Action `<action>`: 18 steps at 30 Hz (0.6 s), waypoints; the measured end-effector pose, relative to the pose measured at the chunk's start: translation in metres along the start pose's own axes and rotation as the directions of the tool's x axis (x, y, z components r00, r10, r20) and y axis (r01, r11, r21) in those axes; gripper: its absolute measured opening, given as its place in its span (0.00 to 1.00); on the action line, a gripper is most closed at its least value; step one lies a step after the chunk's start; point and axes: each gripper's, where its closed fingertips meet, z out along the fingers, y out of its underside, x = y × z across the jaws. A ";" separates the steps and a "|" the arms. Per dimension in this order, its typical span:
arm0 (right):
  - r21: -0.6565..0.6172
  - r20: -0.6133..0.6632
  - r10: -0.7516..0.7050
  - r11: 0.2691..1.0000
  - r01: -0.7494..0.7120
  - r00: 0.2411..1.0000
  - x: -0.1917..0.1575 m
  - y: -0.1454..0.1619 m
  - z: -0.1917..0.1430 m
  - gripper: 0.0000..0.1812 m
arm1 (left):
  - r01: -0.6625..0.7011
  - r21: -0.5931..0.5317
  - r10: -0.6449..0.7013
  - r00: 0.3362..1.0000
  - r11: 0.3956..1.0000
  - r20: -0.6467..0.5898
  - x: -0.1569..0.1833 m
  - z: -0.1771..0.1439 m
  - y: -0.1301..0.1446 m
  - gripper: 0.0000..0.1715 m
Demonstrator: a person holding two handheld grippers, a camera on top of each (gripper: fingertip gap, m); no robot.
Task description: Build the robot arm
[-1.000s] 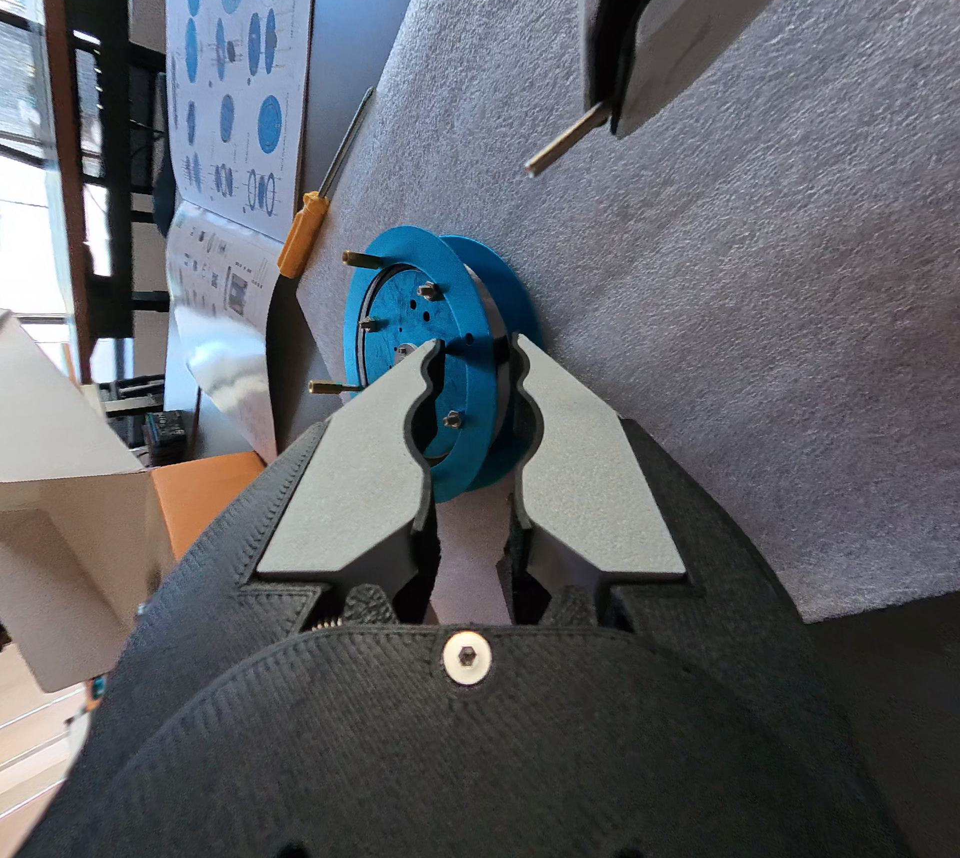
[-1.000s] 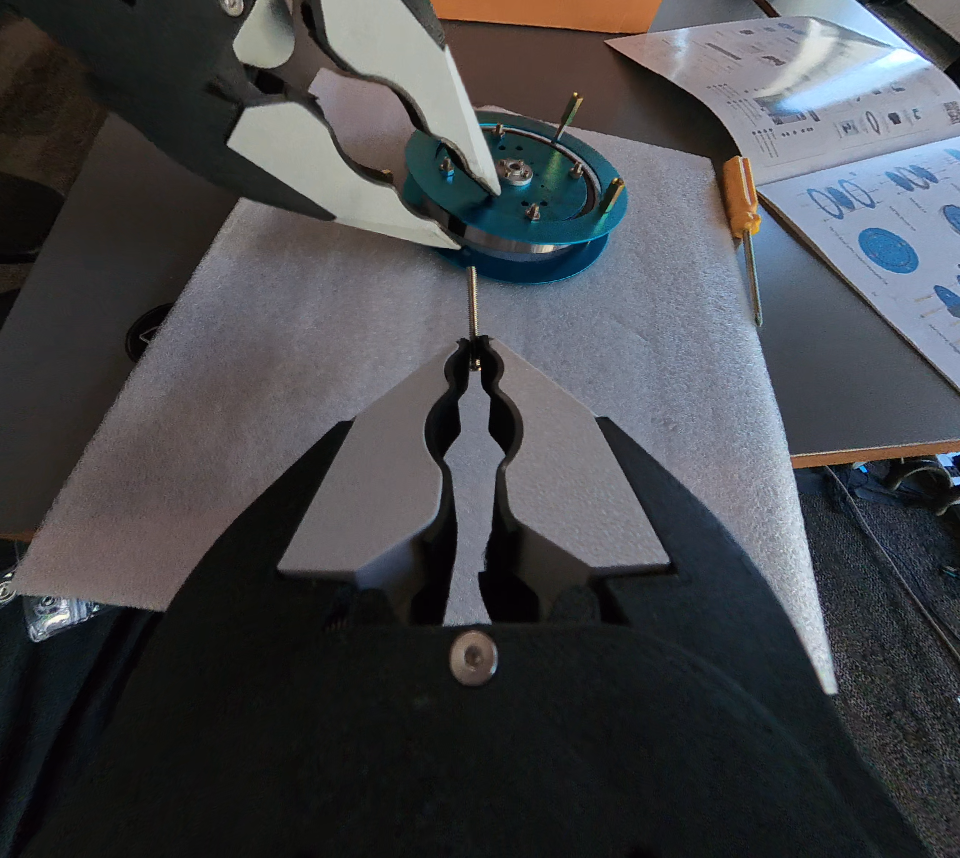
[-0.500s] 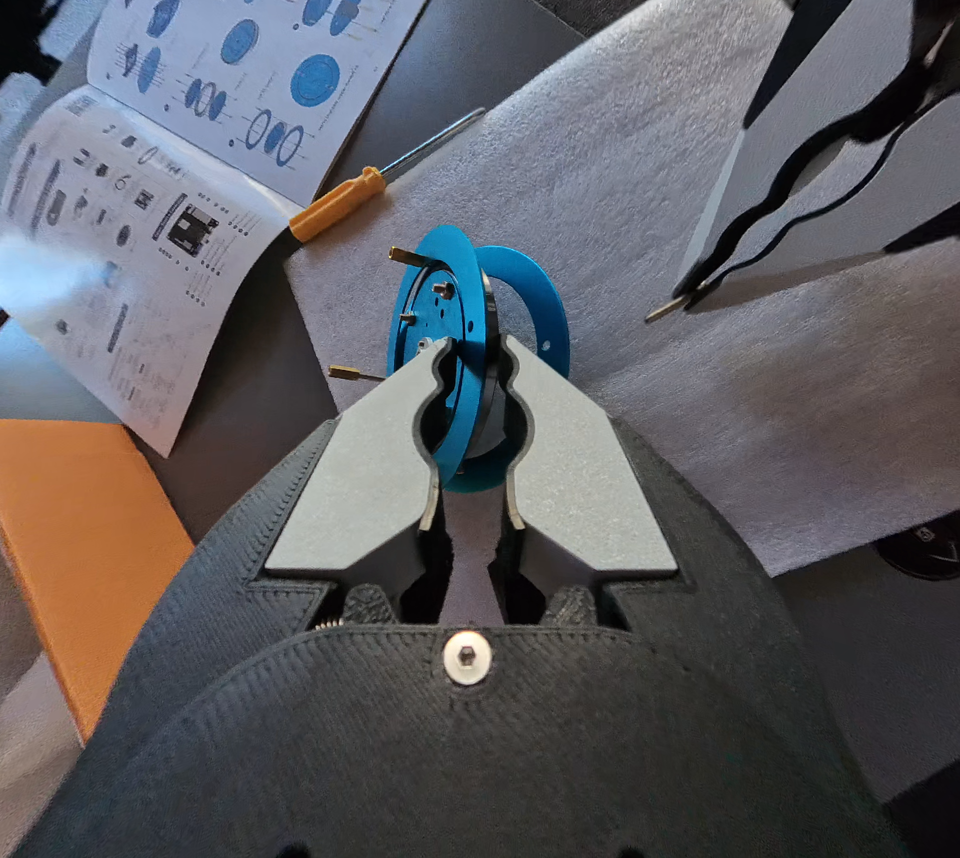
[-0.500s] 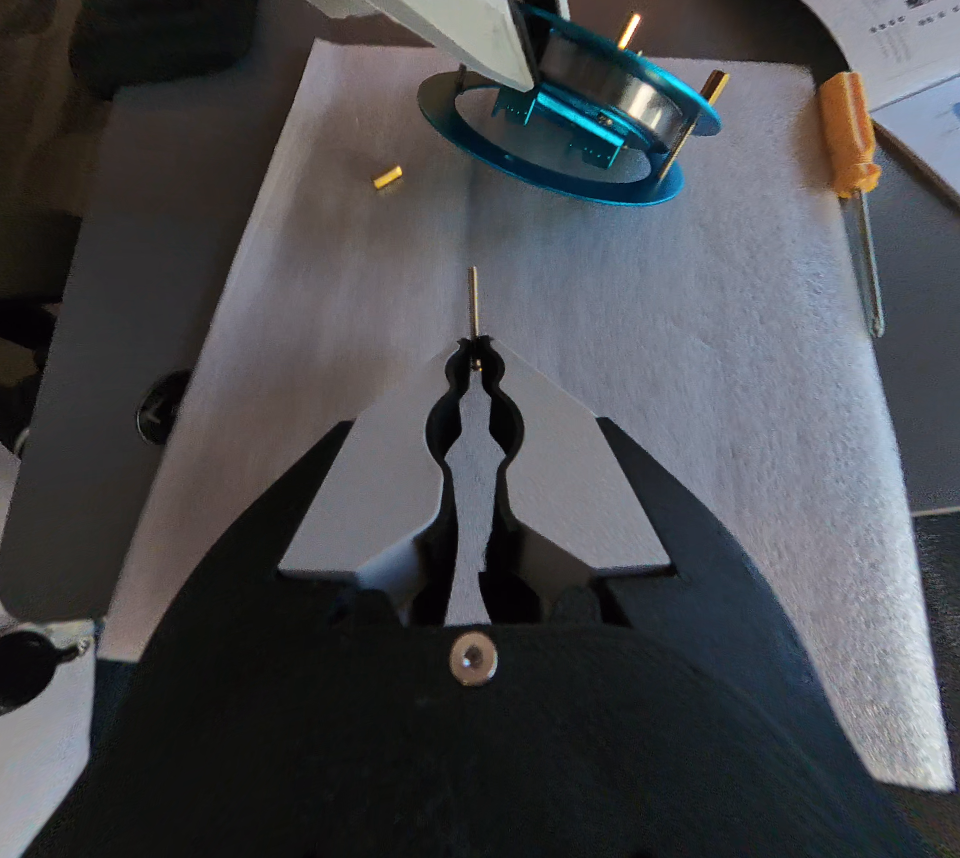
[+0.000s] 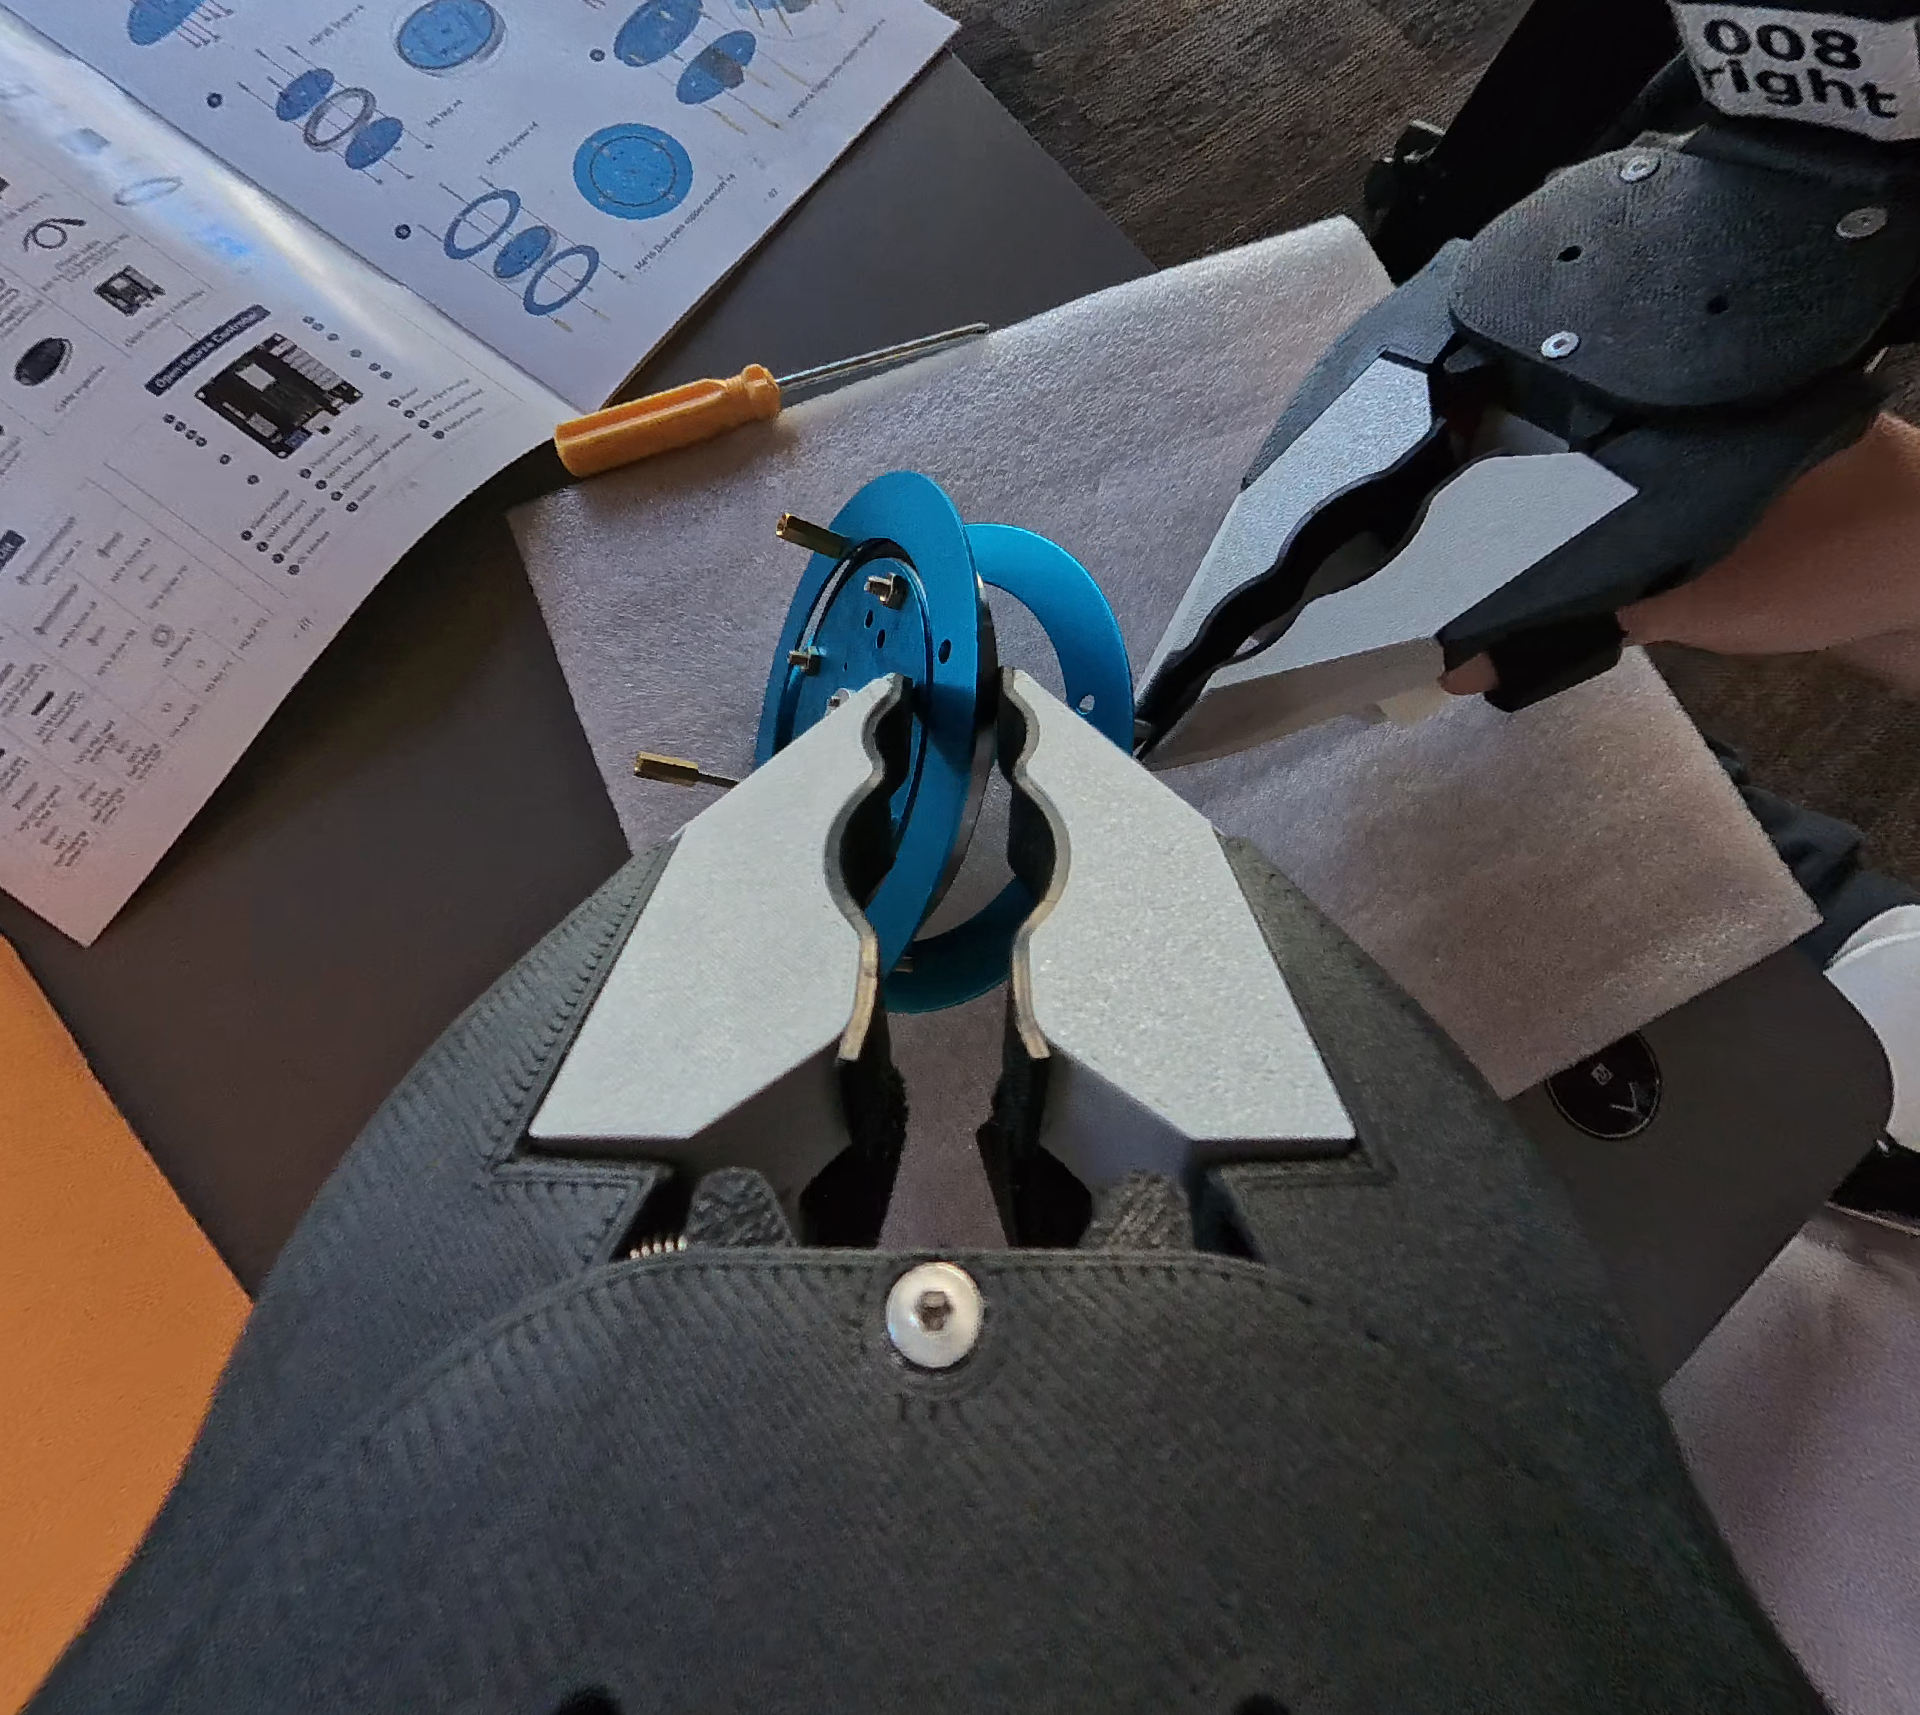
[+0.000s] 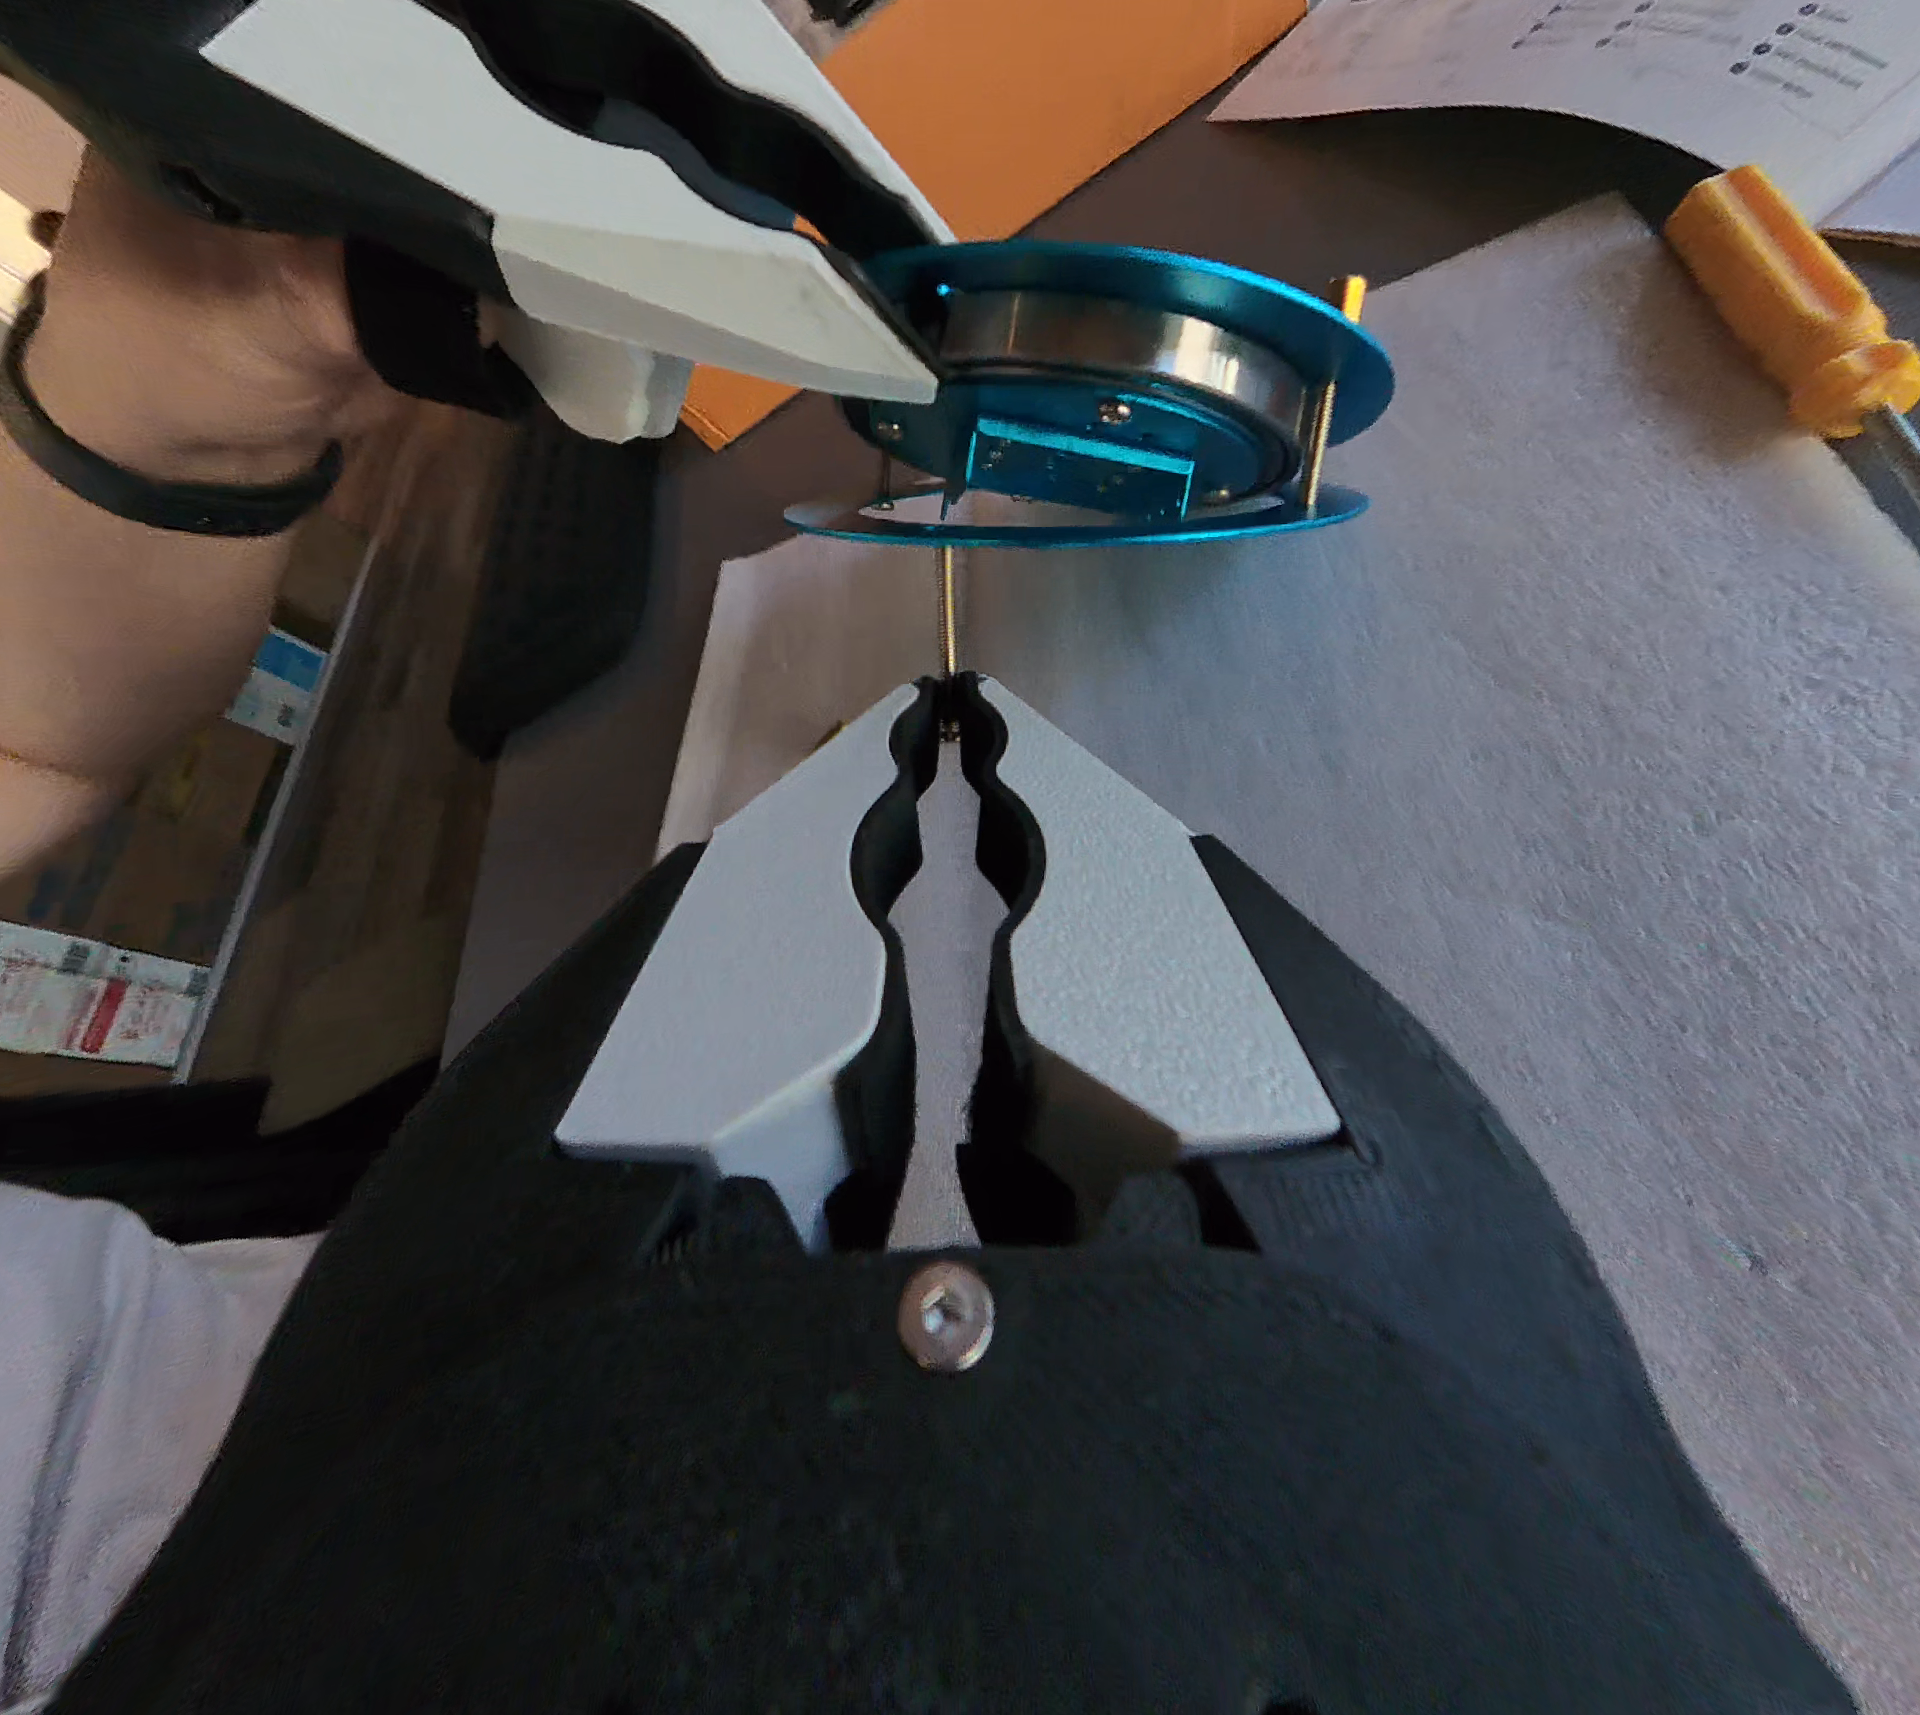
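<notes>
my left gripper [image 5: 940,699] clamps the round blue metal plate assembly [image 5: 940,626] above the grey foam mat [image 5: 1455,886]; my right gripper [image 6: 948,686] pinches a thin steel screw [image 6: 948,616] beneath it. misalignment could drop the screw.

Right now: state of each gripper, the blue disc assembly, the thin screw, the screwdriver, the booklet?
left gripper: shut on the blue disc assembly
blue metal disc assembly: lifted off the grey foam mat, tilted
right gripper: shut on the thin screw
thin steel screw: tip at assembly's lower ring
orange-handled screwdriver: lying flat
instruction booklet: open
</notes>
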 end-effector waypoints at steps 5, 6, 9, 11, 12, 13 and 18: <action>0.038 0.000 0.015 0.999 -0.015 1.000 -0.002 -0.005 0.000 0.01 | 0.008 0.012 -0.008 1.000 1.000 -0.020 -0.003 -0.002 -0.002 0.08; 0.046 -0.005 0.018 0.999 -0.018 1.000 -0.001 -0.006 -0.001 0.01 | 0.007 0.013 -0.006 1.000 1.000 -0.022 -0.004 -0.002 -0.002 0.08; 0.068 0.012 0.052 0.996 -0.053 0.999 -0.003 -0.008 -0.001 0.01 | 0.009 0.021 -0.009 1.000 1.000 -0.030 -0.004 -0.002 -0.002 0.08; 0.081 0.031 0.073 0.994 -0.075 0.997 -0.003 -0.010 0.001 0.01 | 0.013 0.020 -0.012 0.999 1.000 -0.047 -0.003 -0.001 -0.002 0.08; 0.080 0.038 0.080 0.993 -0.083 0.996 -0.004 -0.011 0.002 0.01 | 0.018 0.021 -0.016 0.998 1.000 -0.056 -0.002 -0.001 -0.001 0.08; 0.087 0.038 0.082 0.993 -0.085 0.996 -0.003 -0.013 0.002 0.01 | 0.018 0.021 -0.017 0.998 1.000 -0.063 -0.001 0.000 -0.001 0.08; 0.109 0.005 0.065 0.992 -0.065 0.998 0.001 -0.018 0.003 0.01 | 0.034 0.022 -0.032 0.995 0.999 -0.095 0.005 0.003 0.000 0.09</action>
